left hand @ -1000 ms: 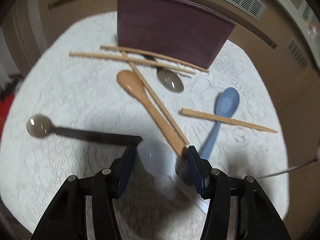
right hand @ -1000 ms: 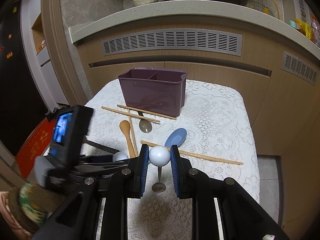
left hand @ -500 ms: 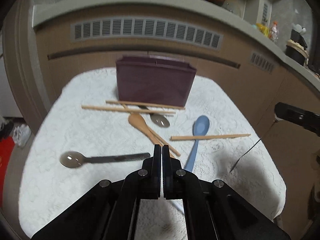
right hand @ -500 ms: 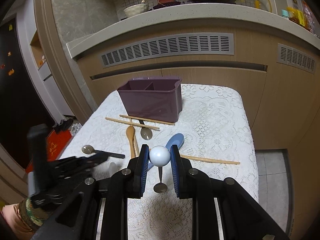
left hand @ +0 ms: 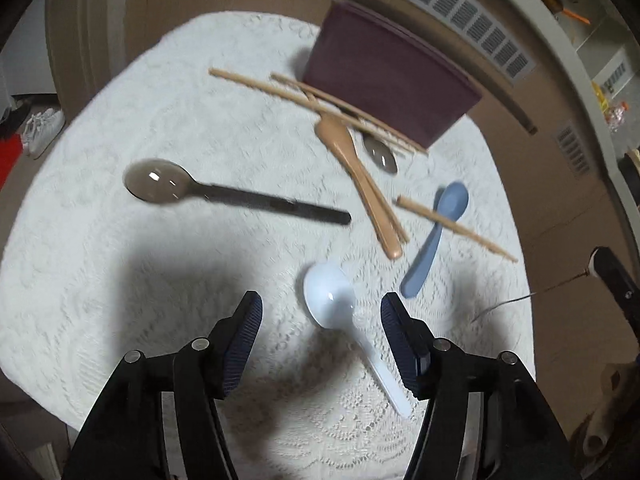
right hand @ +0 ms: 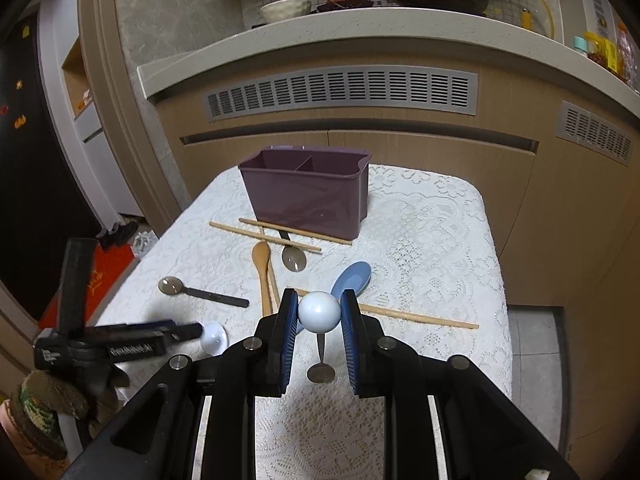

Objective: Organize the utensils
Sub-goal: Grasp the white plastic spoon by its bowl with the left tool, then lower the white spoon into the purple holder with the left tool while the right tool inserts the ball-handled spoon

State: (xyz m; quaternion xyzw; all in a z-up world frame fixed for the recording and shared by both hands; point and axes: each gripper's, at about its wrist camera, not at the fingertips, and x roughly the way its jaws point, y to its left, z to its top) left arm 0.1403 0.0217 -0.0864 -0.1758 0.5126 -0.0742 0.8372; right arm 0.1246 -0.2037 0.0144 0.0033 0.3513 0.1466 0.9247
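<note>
A white plastic spoon (left hand: 328, 296) lies on the lace tablecloth (left hand: 120, 264), between the jaws of my left gripper (left hand: 320, 308). Those jaws are opening and the pads stand clear of the spoon. In the right wrist view the left gripper (right hand: 188, 330) reaches in from the left, beside the white spoon (right hand: 214, 338). My right gripper (right hand: 319, 308) is shut on the white ball (right hand: 319, 312) of a thin metal utensil, held above the cloth with its stem hanging down. The purple two-compartment caddy (right hand: 308, 196) stands at the back of the table.
On the cloth lie a black-handled metal spoon (left hand: 224, 192), a wooden spoon (left hand: 352, 172), a blue spoon (left hand: 436, 236), a small metal spoon (left hand: 380, 152) and several wooden chopsticks (left hand: 320, 104). A counter with vents (right hand: 340, 92) rises behind the table. Shoes (left hand: 42, 128) lie on the floor at left.
The left gripper stood partly open around the white spoon's bowl, then shut empty and drew back; now it is open wide over the spoon again. The right gripper kept still with its utensil.
</note>
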